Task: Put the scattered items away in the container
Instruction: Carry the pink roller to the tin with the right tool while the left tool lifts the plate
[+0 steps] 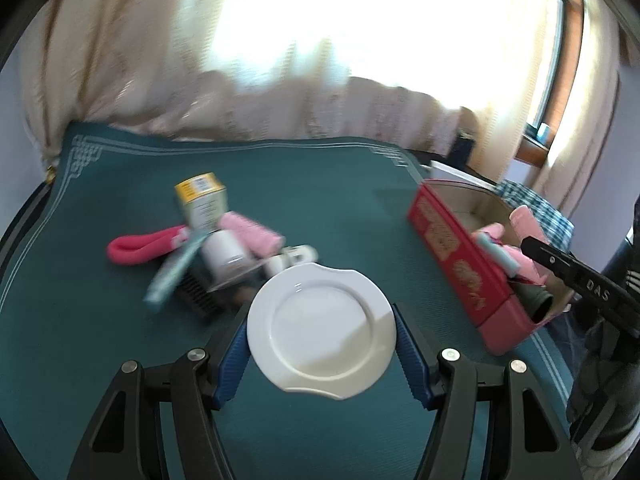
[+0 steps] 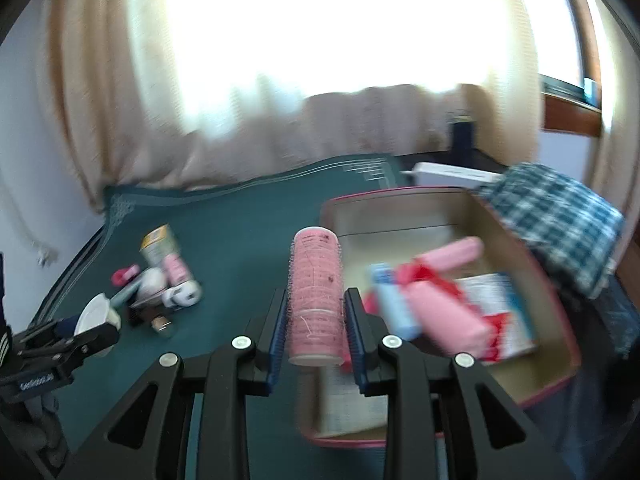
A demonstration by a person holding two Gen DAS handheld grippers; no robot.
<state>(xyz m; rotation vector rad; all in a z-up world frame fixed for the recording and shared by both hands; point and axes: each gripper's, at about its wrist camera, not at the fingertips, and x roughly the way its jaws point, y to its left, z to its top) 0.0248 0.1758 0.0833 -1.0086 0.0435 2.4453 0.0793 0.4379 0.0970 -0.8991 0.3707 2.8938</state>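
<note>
pink roller (image 2: 316, 304) is sitting tight between the right gripper (image 2: 317, 334) jaws, up over the near edge of the red box (image 2: 560, 376) | white plate (image 1: 320, 330) is being squeezed by the left gripper (image 1: 322, 354) jaws above the green mat (image 1: 320, 184) | small things pile (image 1: 212, 248) is lying on the mat, left of the box

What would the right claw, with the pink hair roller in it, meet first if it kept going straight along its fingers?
Probably the near rim of the red box, then its open inside. The right claw holding the pink hair roller seems raised, so depth is unclear.
</note>
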